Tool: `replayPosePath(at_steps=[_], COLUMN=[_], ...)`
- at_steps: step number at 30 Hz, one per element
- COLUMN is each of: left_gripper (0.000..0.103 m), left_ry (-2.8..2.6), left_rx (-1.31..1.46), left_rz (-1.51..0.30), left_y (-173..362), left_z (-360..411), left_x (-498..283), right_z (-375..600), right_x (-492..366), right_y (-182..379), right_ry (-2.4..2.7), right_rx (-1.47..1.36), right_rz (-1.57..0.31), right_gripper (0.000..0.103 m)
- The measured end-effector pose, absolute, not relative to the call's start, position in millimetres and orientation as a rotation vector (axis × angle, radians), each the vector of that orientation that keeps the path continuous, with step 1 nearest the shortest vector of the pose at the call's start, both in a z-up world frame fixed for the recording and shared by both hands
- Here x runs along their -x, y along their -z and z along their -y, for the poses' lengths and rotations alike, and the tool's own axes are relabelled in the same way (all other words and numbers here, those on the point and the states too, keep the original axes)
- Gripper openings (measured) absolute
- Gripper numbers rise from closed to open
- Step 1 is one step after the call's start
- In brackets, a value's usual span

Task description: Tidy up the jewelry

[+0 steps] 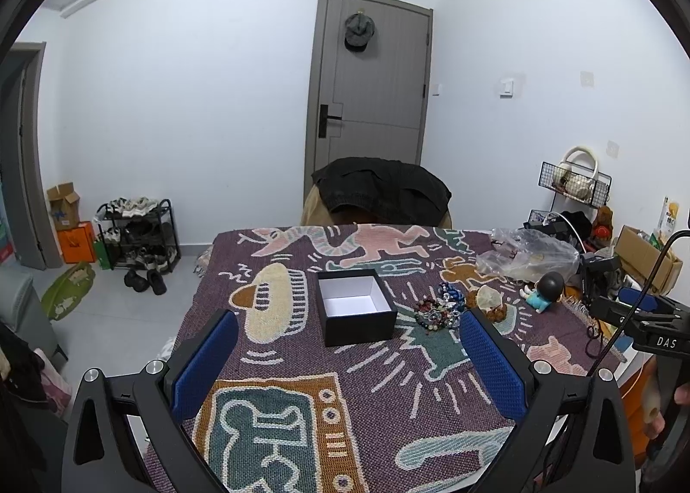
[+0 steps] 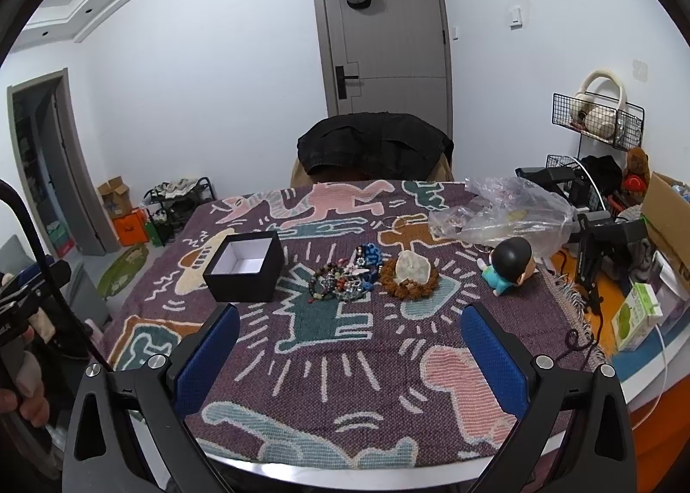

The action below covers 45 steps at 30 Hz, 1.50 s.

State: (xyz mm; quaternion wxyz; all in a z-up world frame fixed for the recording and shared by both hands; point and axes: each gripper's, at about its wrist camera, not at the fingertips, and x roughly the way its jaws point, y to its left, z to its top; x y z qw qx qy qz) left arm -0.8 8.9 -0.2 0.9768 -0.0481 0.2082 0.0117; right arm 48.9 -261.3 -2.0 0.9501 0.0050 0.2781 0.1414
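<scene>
A black box (image 1: 357,307) with a white inside stands open and empty on the patterned tablecloth (image 1: 302,385); it also shows in the right wrist view (image 2: 246,271). A pile of beaded bracelets (image 1: 440,307) lies just right of it, also seen in the right wrist view (image 2: 345,273). A brown bead ring with a white shell (image 2: 409,271) lies right of the pile. My left gripper (image 1: 349,363) is open and empty, held above the table's near edge. My right gripper (image 2: 349,359) is open and empty, also near the front edge.
A small doll (image 2: 509,266) lies right of the beads. A clear plastic bag (image 2: 504,213) lies at the back right. A chair with a black jacket (image 2: 375,144) stands behind the table. Boxes, a wire rack and cables crowd the right side.
</scene>
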Motion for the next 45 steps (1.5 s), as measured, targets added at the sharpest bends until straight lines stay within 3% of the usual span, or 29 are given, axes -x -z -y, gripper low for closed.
replayPosePath(at_steps=[34, 45], left_gripper=[0.103, 0.103], left_ry=[-0.011, 0.069], left_rx=[0.096, 0.098], left_rz=[-0.421, -0.472], left_y=[2, 12], left_z=[-1, 18], left_x=[0, -38], right_z=[265, 287], right_x=[-54, -92], right_y=[6, 14], right_ry=[-0.260, -0.219], right_rx=[0.001, -0.069], right_rz=[-0.573, -0.611], right_gripper=[0.103, 0.103])
